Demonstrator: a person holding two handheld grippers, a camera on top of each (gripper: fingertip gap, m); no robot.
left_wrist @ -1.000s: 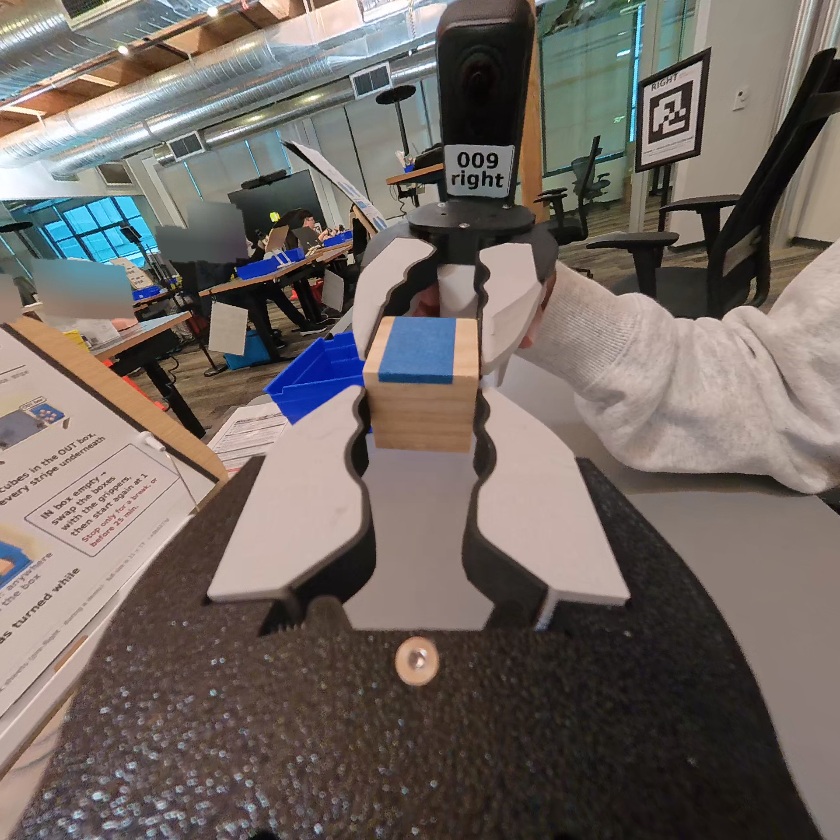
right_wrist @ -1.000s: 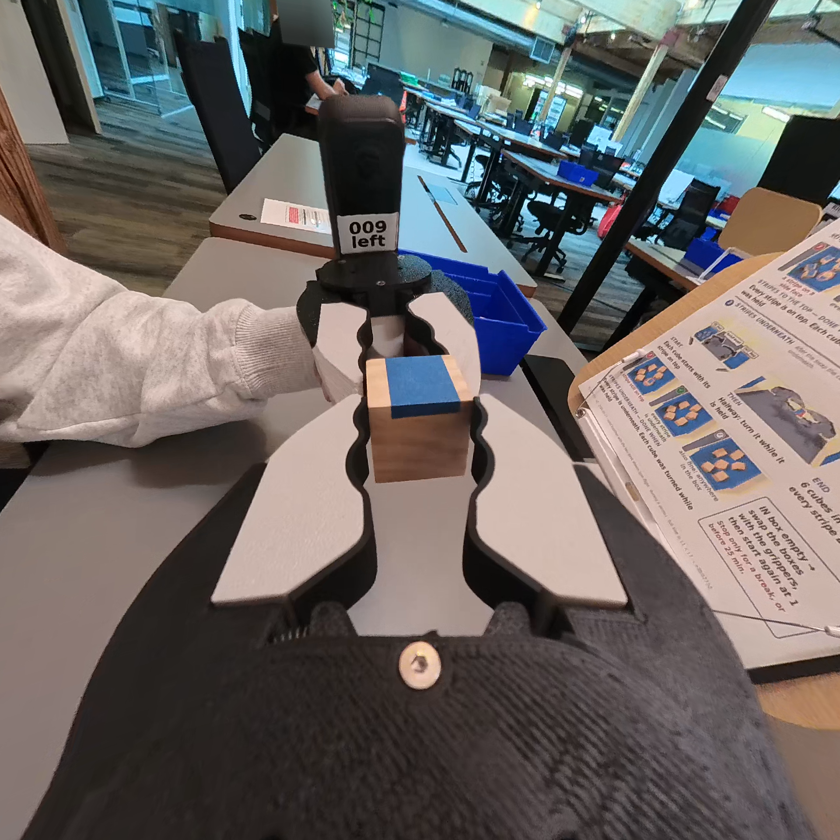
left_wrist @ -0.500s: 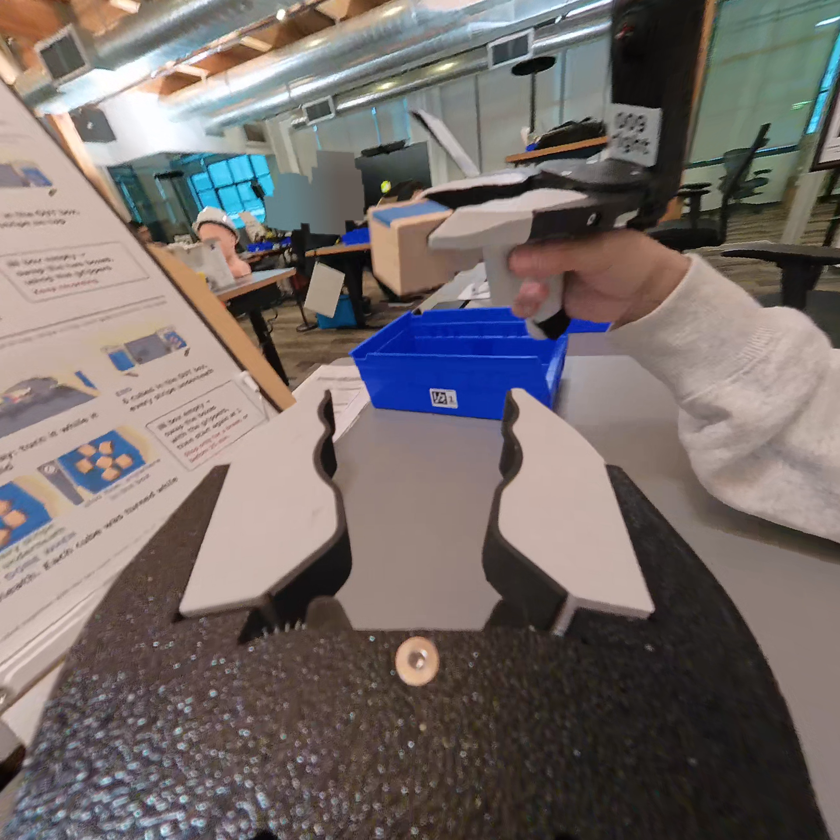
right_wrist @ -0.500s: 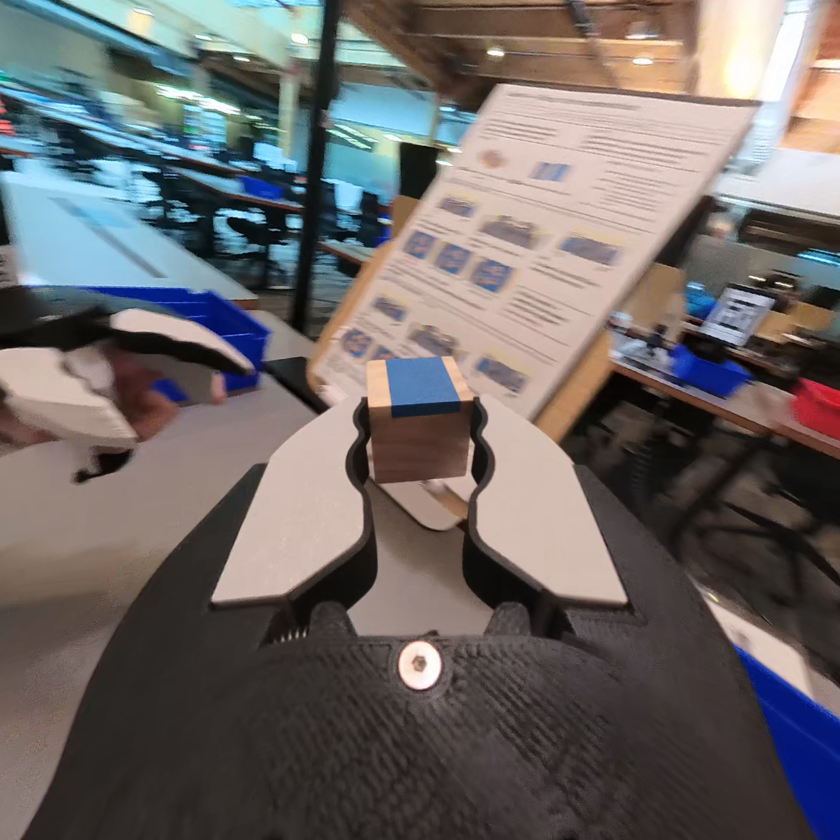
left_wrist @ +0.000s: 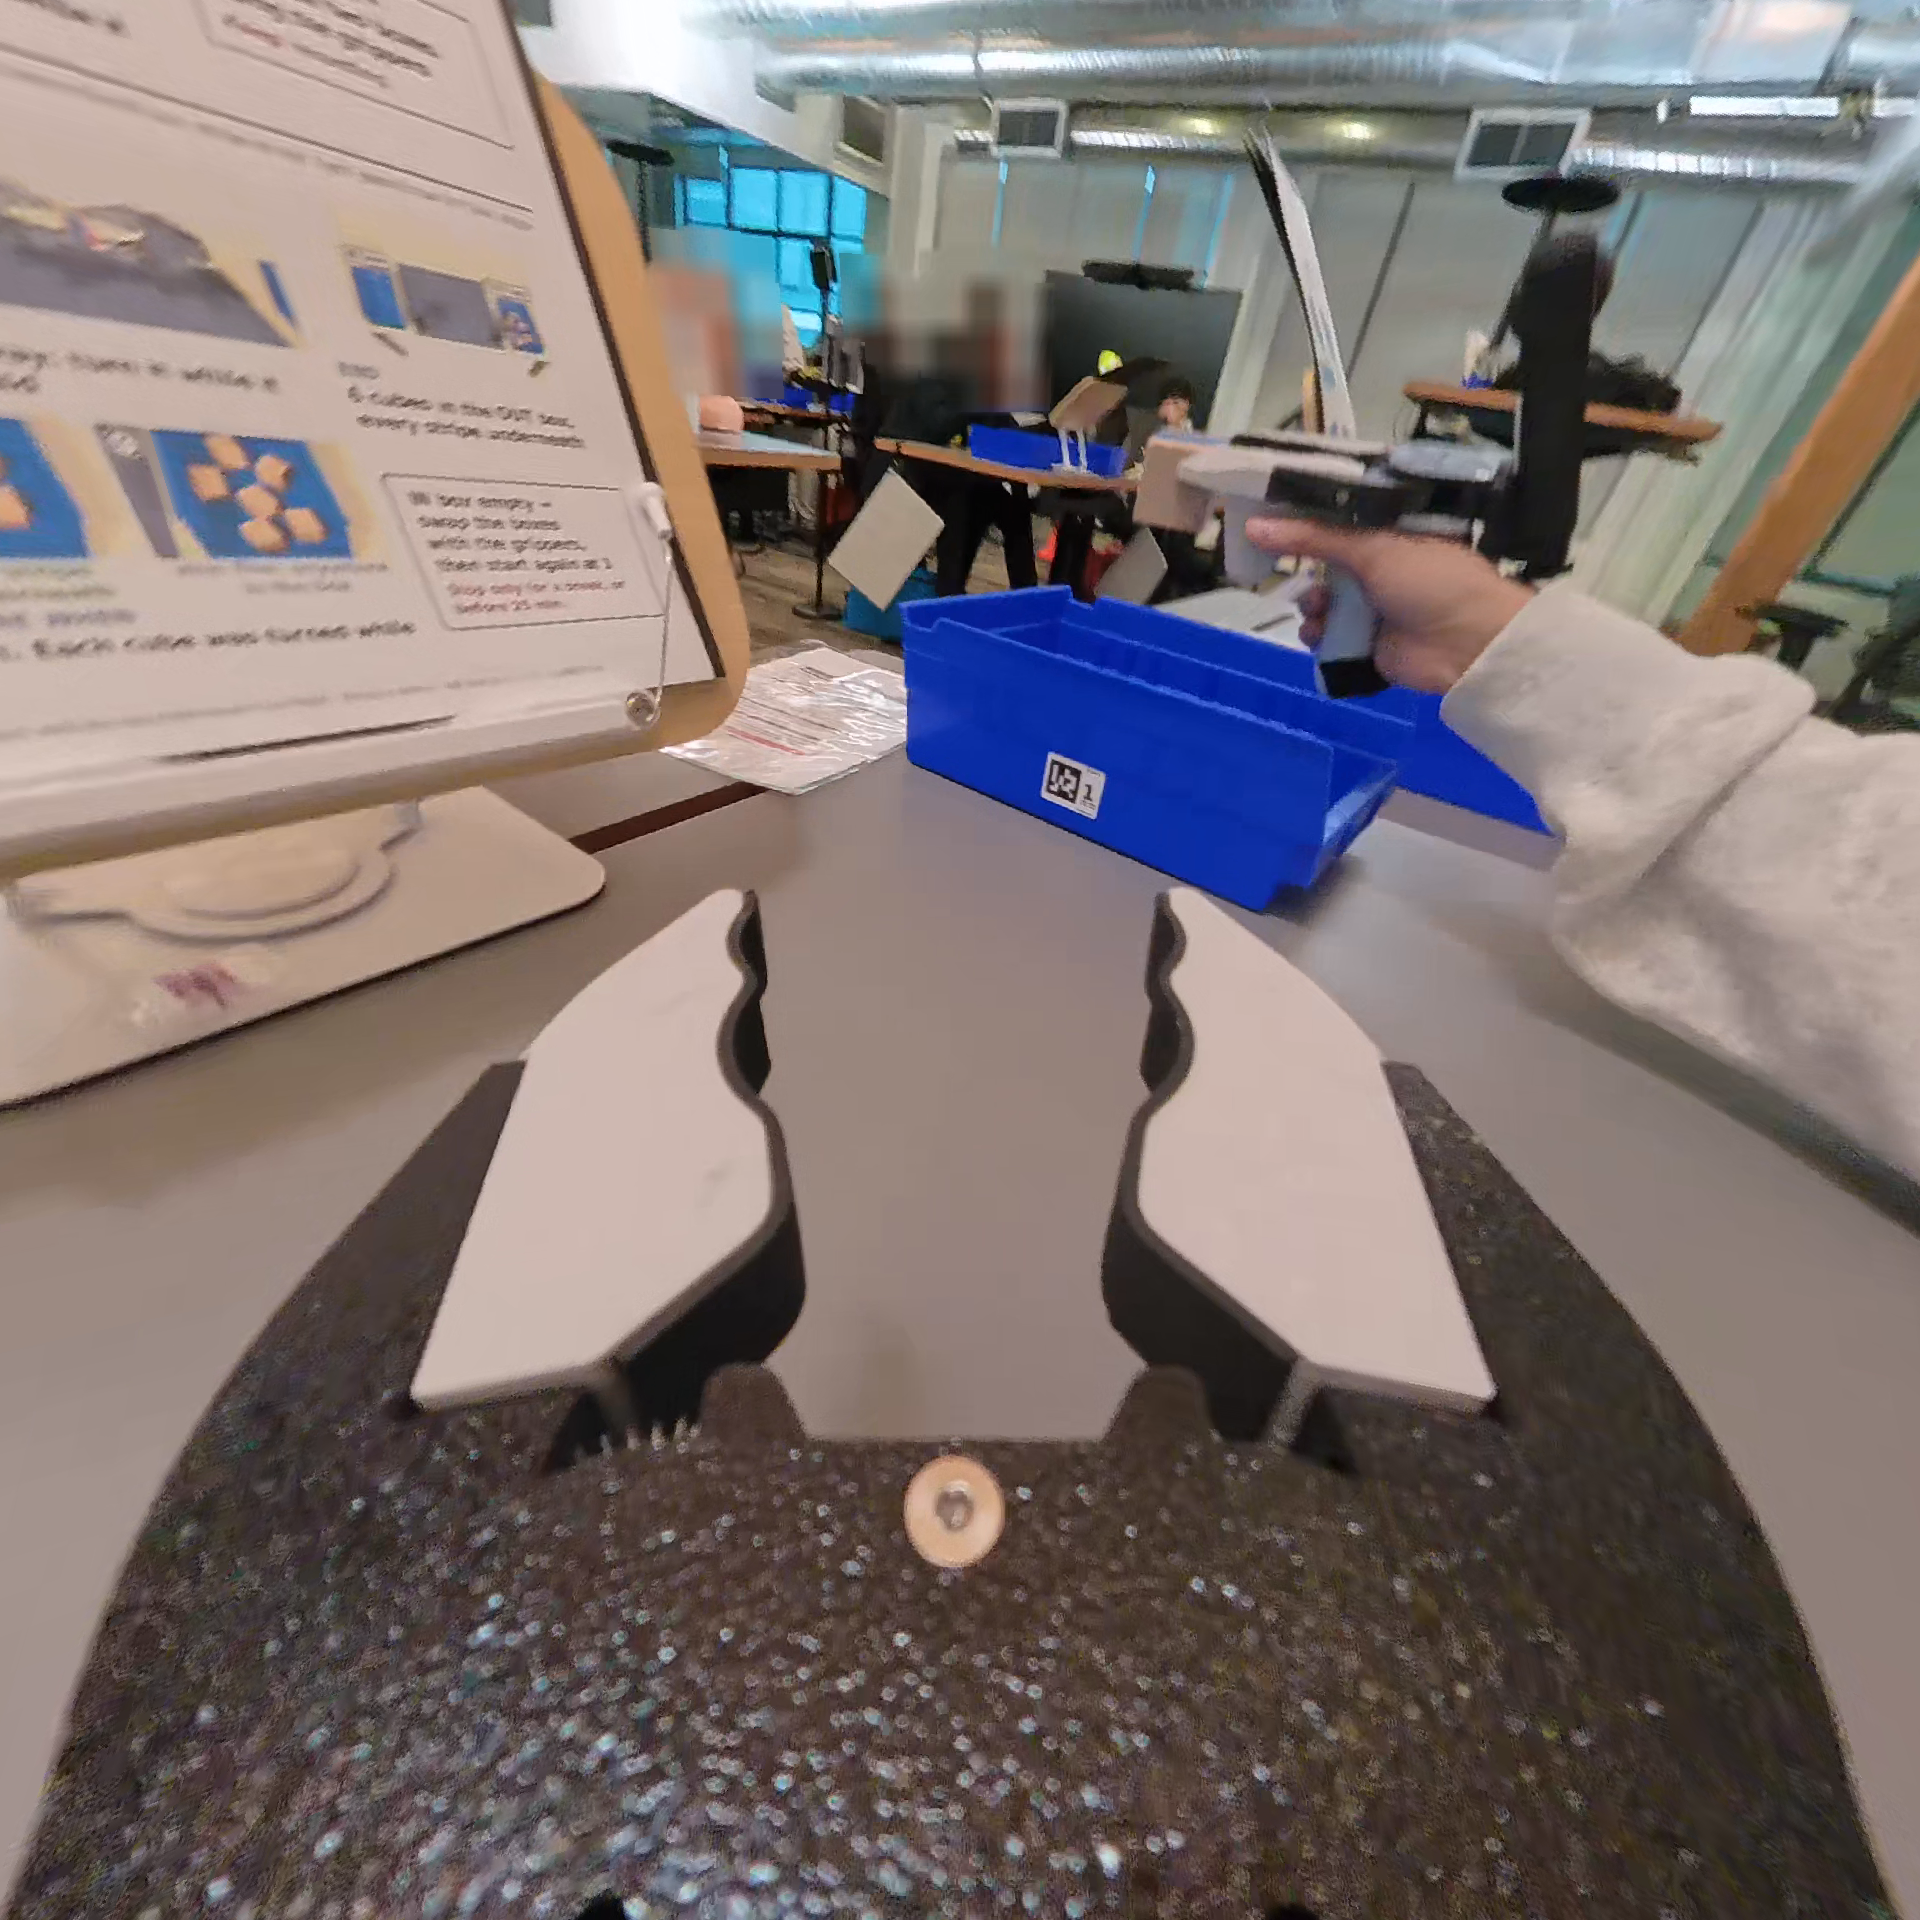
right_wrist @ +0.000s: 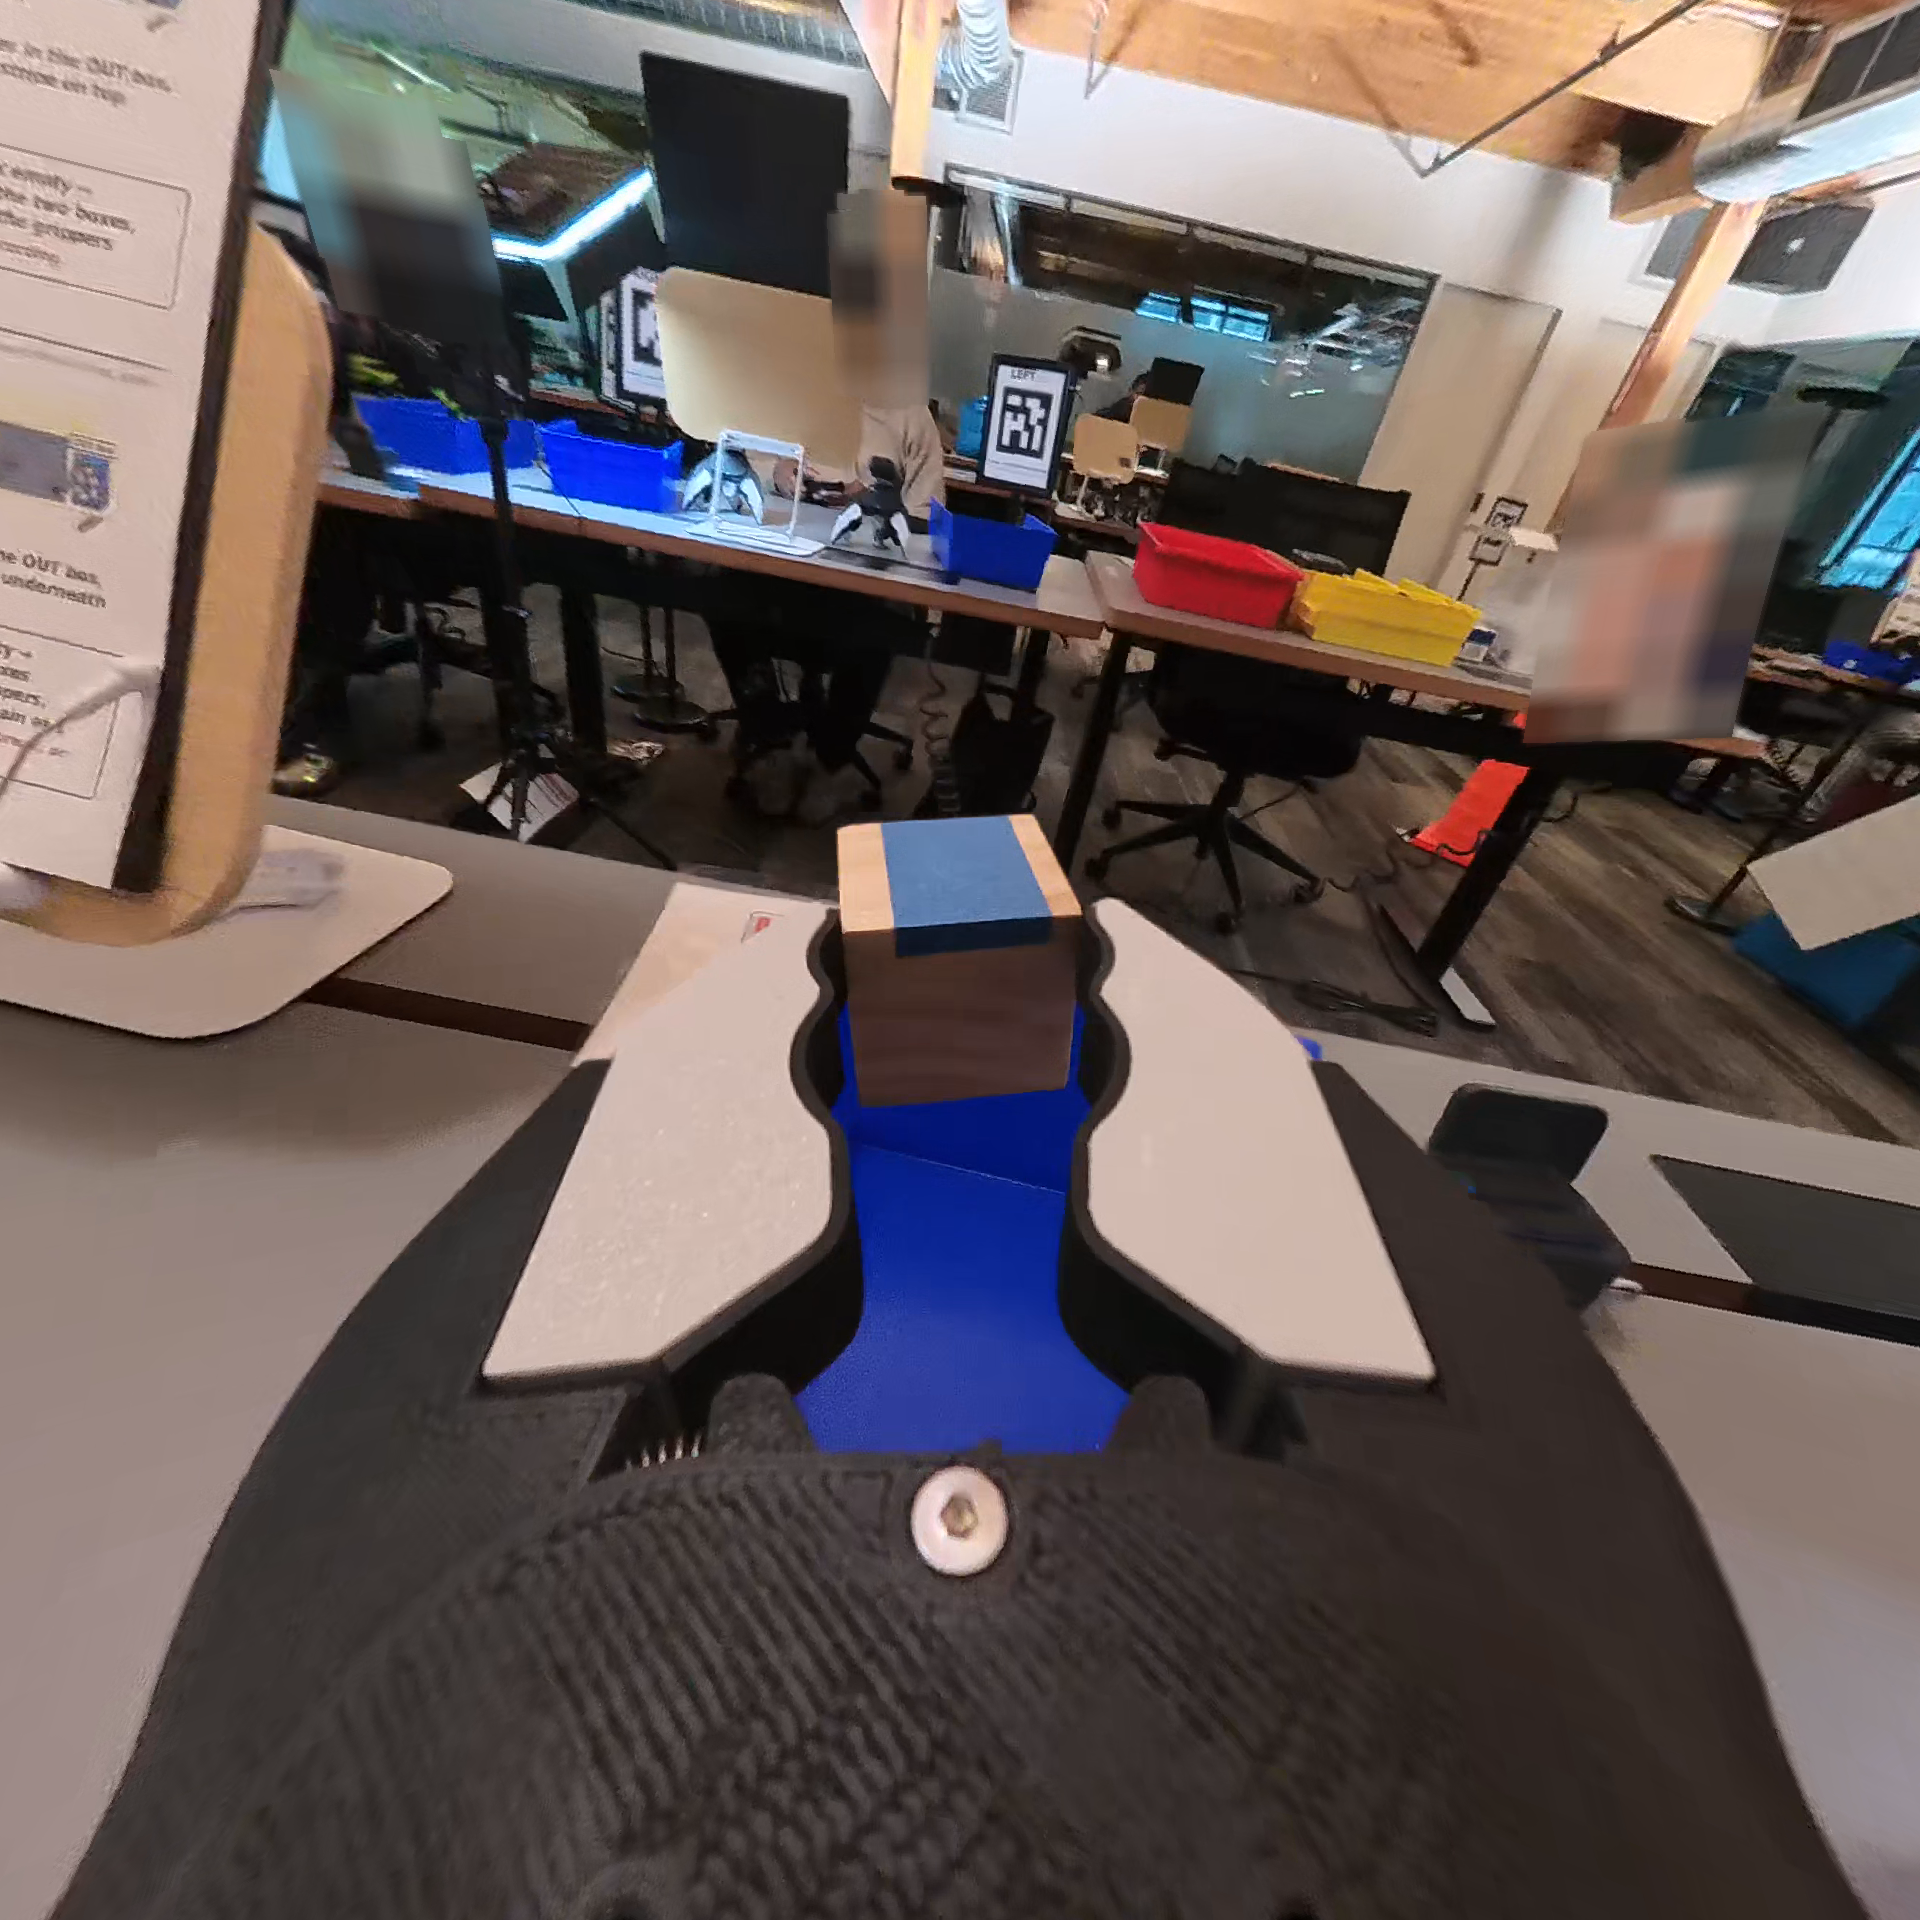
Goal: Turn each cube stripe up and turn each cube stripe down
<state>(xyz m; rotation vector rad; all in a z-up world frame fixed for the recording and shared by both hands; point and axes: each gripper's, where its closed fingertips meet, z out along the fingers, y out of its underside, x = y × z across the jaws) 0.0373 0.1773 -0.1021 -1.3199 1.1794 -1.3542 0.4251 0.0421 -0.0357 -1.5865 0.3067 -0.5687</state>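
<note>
Since one second ago both grippers have separated: then they gripped one cube together, and now the right gripper [right_wrist: 958,987] alone carries the cube [right_wrist: 956,961] and has swung it over a blue bin [right_wrist: 961,1278], while the left gripper [left_wrist: 954,997] has drawn back. In the right wrist view the jaws are clenched on the cube, which sits between the two fingertips at the far end, its side faces pressed by the fingers [right_wrist: 1236,1132] and the blue stripe [right_wrist: 961,883] facing up. Below the cube, through the gap of the jaws, only the blue floor of the bin shows, so the cube hangs above the bin and does not touch it. The left gripper is released, its jaws wide apart and nothing between them, over the bare grey table [left_wrist: 956,862]. Farther away in the left wrist view a blue bin [left_wrist: 1143,717] stands on the table, and above its far right side a hand [left_wrist: 1392,603] holds the right gripper with the cube [left_wrist: 1169,483]. To the left stands an instruction board [left_wrist: 312,364] on a pale base. I judge that the step in hand is to place the cube in the bin with the stripe up. To do it well, lower the cube level until its bottom is near the floor, then release the jaws gently, so the cube does not roll and lose its orientation.
</note>
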